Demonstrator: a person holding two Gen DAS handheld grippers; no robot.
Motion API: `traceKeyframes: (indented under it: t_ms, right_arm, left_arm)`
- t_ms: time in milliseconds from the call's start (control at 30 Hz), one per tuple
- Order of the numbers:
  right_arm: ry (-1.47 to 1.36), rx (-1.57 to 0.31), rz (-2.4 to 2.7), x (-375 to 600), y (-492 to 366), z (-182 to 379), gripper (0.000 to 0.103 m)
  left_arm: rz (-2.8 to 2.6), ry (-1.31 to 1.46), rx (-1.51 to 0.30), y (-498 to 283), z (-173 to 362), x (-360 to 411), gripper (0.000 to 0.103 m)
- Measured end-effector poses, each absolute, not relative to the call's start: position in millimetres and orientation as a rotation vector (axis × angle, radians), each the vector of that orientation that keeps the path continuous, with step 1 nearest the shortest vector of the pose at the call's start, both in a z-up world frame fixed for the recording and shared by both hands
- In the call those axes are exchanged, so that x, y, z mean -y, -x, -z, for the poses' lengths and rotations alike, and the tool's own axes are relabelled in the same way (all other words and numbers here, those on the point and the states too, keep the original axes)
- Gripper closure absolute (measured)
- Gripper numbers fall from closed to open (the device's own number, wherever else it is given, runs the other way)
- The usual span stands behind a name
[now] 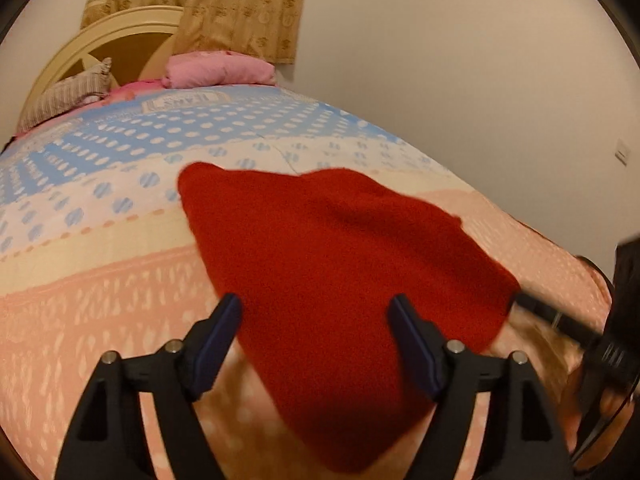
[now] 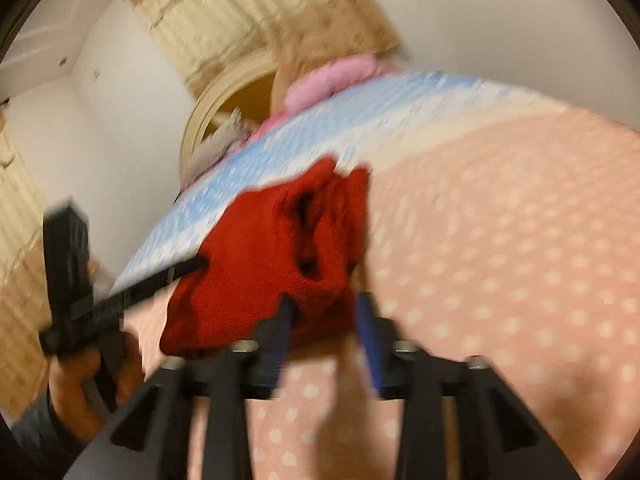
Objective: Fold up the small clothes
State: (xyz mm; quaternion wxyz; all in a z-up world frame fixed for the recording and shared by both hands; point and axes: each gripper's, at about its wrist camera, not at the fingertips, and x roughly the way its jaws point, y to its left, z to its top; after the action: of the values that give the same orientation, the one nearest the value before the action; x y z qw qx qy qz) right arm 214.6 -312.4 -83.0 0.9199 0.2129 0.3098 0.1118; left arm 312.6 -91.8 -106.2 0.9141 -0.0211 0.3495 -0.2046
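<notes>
A small red fleece garment (image 1: 340, 280) hangs lifted over the patterned bedspread (image 1: 100, 300). My left gripper (image 1: 316, 312) is open, its two fingers either side of the cloth's near part without pinching it. In the right wrist view the garment (image 2: 256, 272) is bunched with a dark fold in it. My right gripper (image 2: 326, 304) stands partly open with the cloth's lower edge at its fingertips; blur hides whether it grips. The right gripper's finger also shows in the left wrist view (image 1: 560, 316), touching the cloth's right corner. The left gripper shows in the right wrist view (image 2: 184, 270), at the cloth's left edge.
The bed runs back to a cream headboard (image 1: 100, 48), with a pink pillow (image 1: 220, 70) and a striped pillow (image 1: 68, 96). A beige curtain (image 1: 224, 4) hangs behind. A plain wall (image 1: 480, 80) bounds the right side.
</notes>
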Motion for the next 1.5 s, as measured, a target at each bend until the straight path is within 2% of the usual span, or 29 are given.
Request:
traceKeyframes:
  t_ms: [33, 100, 267, 300, 367, 433, 533, 800, 900, 967, 1000, 1133, 1300, 1500]
  right_arm:
    - [-0.423, -0.595, -0.197, 314, -210, 75, 0.043]
    - [-0.372, -0.547, -0.198, 308, -212, 56, 0.042]
    - [-0.326, -0.662, -0.285, 294, -277, 30, 0.044]
    - [-0.323, -0.698, -0.267, 296, -293, 34, 0.048]
    - [-0.346, -0.787, -0.278, 300, -322, 47, 0.083]
    - [-0.405, -0.861, -0.326, 304, -339, 65, 0.090]
    - [-0.382, -0.840, -0.297, 308, -324, 74, 0.093]
    - [-0.290, -0.802, -0.219, 309, -311, 78, 0.093]
    - [-0.233, -0.744, -0.184, 302, -310, 58, 0.080]
    - [-0.211, -0.677, -0.192, 297, -309, 39, 0.063]
    - [-0.213, -0.658, -0.232, 294, -310, 31, 0.062]
    - [-0.177, -0.699, -0.435, 265, -329, 17, 0.061]
    - [-0.094, -0.892, -0.417, 250, -357, 66, 0.061]
    - [-0.296, -0.833, -0.484, 287, -350, 87, 0.062]
  left_arm:
    - [0.414, 0.031, -0.720, -312, 109, 94, 0.023]
    - [0.400, 0.026, -0.730, -317, 112, 95, 0.020]
    - [0.393, 0.095, -0.748, -316, 119, 89, 0.015]
    - [0.392, 0.102, -0.750, -315, 121, 88, 0.013]
    - [0.383, 0.125, -0.753, -314, 123, 84, 0.009]
    - [0.393, 0.158, -0.758, -315, 123, 78, 0.008]
    - [0.399, 0.195, -0.751, -315, 122, 73, 0.008]
    - [0.387, 0.205, -0.811, -324, 134, 75, 0.000]
    - [0.383, 0.236, -0.828, -325, 140, 71, 0.000]
    - [0.383, 0.246, -0.838, -326, 143, 71, 0.000]
    - [0.382, 0.245, -0.838, -325, 143, 71, 0.000]
    - [0.380, 0.243, -0.837, -325, 143, 72, 0.000]
    - [0.381, 0.267, -0.823, -320, 141, 67, 0.000]
    - [0.364, 0.256, -0.811, -319, 139, 68, 0.000]
